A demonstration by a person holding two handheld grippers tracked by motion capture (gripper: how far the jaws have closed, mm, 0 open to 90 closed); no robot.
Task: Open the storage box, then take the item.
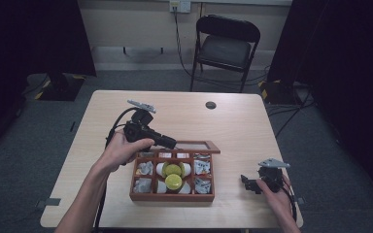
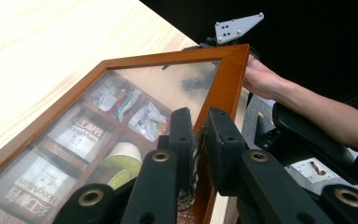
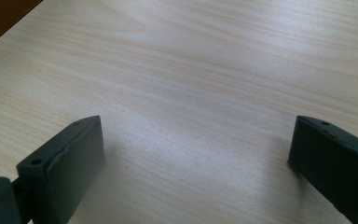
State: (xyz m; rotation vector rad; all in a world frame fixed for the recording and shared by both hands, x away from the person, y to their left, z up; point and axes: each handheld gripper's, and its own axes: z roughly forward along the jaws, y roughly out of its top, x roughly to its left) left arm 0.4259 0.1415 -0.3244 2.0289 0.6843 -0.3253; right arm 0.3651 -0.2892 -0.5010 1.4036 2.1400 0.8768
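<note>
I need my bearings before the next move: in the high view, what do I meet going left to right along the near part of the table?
Left gripper, black, shut on the lid frame → compartmented brown wooden box → open black right gripper.

"HongMian" on white sachets [image 2: 80,135] in box

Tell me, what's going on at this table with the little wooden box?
A person holds a gripper in each hand. The left gripper is pinched on the frame of the box's glass lid, which stands raised over the wooden box of tea packets and cups. The right gripper rests open on the table, beside the box, holding nothing.
</note>
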